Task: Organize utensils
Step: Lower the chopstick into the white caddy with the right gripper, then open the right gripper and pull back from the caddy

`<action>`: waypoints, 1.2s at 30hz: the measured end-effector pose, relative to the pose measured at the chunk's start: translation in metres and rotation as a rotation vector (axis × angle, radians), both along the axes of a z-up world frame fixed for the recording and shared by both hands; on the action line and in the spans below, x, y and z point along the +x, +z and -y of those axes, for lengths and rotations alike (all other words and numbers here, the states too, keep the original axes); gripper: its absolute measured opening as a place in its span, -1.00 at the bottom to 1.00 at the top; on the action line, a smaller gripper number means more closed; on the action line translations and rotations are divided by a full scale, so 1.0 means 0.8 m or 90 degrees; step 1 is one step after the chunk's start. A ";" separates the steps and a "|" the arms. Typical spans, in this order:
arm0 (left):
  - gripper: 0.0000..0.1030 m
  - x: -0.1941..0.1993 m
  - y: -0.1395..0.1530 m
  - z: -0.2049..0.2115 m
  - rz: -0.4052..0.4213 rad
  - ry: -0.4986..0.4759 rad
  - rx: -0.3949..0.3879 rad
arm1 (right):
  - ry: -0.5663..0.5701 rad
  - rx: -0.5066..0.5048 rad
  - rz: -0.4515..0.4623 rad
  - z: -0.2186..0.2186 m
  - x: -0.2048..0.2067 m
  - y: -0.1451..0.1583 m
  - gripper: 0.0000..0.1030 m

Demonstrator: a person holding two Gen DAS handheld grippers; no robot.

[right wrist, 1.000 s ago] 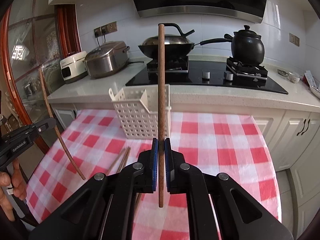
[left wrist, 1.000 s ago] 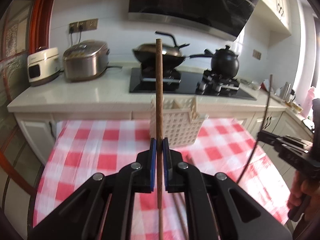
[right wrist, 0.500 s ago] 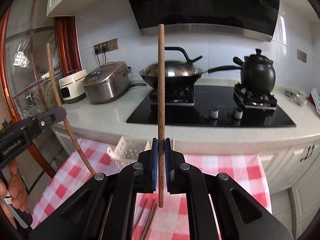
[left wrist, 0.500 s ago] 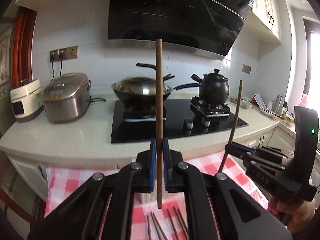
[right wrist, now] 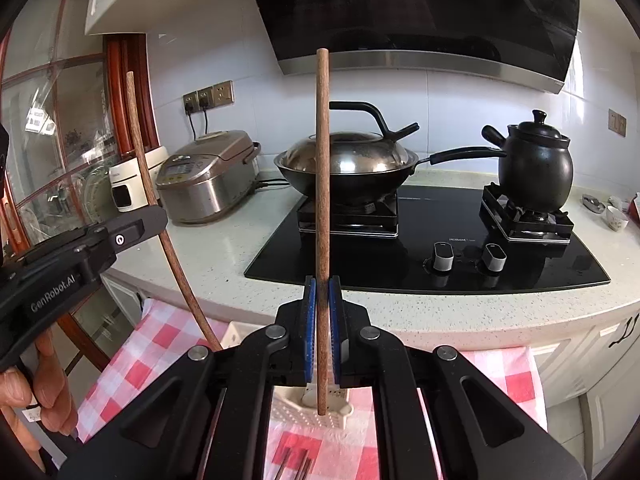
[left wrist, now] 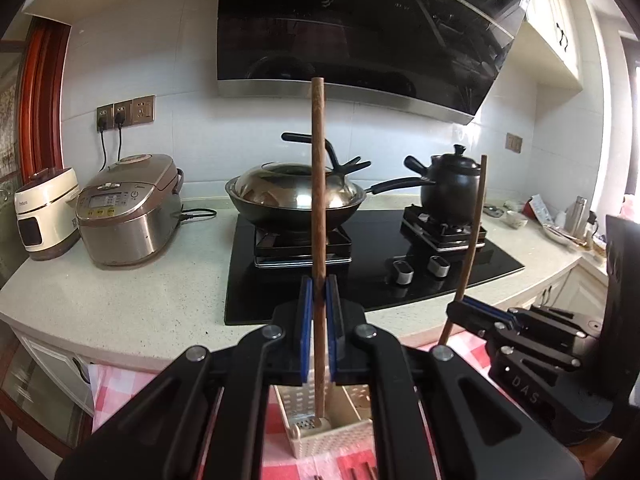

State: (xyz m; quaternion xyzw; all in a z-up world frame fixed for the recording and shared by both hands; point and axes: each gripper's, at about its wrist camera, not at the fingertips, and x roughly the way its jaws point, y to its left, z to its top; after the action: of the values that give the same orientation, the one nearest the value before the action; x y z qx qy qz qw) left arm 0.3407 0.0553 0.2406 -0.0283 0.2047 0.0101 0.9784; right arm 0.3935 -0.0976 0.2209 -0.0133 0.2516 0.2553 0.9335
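My left gripper (left wrist: 319, 292) is shut on a brown wooden chopstick (left wrist: 318, 184), held upright. Its lower tip hangs over the white perforated basket (left wrist: 320, 436) on the red checked tablecloth. My right gripper (right wrist: 321, 294) is shut on a second upright chopstick (right wrist: 322, 160), whose tip hangs over the same basket (right wrist: 316, 412). Each gripper shows in the other's view: the right one (left wrist: 464, 308) with its chopstick (left wrist: 474, 232), the left one (right wrist: 160, 216) with its chopstick (right wrist: 150, 188). More chopsticks (right wrist: 294, 466) lie on the cloth in front of the basket.
Behind the table runs a pale counter (left wrist: 120, 300) with a black hob (right wrist: 440, 248), a lidded wok (left wrist: 296, 196), a black clay pot (right wrist: 534, 168) and two rice cookers (left wrist: 128, 208). A range hood (left wrist: 360, 28) hangs above. Small items sit at the counter's right end (left wrist: 560, 224).
Both grippers have risen and tilted up with their chopsticks. The views went from the tablecloth to the counter and hood. The basket now sits low, directly beneath both chopstick tips.
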 end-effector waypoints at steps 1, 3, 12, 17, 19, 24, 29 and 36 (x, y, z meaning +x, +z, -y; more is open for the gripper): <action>-0.87 0.005 -0.004 -0.001 -0.003 0.003 0.002 | -0.001 -0.002 0.000 -0.002 0.003 -0.002 -0.87; -0.87 0.015 -0.013 -0.006 -0.009 0.010 0.000 | 0.002 -0.001 -0.001 -0.007 0.011 -0.008 -0.87; -0.87 0.038 -0.050 -0.028 -0.042 0.029 -0.007 | 0.003 -0.002 -0.011 -0.020 0.036 -0.034 -0.87; -0.87 0.043 -0.065 -0.029 -0.056 0.029 -0.003 | -0.003 -0.010 -0.018 -0.025 0.046 -0.051 -0.87; -0.87 0.044 -0.070 -0.029 -0.063 0.029 -0.003 | -0.003 -0.011 -0.028 -0.027 0.049 -0.059 -0.87; -0.87 0.047 -0.083 -0.023 -0.086 0.021 0.001 | -0.006 -0.024 -0.046 -0.031 0.053 -0.078 -0.87; -0.85 0.049 -0.096 -0.024 -0.108 0.020 -0.006 | -0.009 -0.031 -0.055 -0.029 0.053 -0.091 -0.86; -0.63 0.033 -0.098 -0.029 -0.116 0.029 -0.019 | -0.018 -0.035 -0.059 -0.016 0.038 -0.094 -0.76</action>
State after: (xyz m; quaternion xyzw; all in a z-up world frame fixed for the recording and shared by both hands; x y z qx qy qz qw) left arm 0.3675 0.0782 0.1619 -0.0460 0.2927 0.0317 0.9546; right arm 0.4238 -0.0847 0.1461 -0.0239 0.3019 0.2357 0.9234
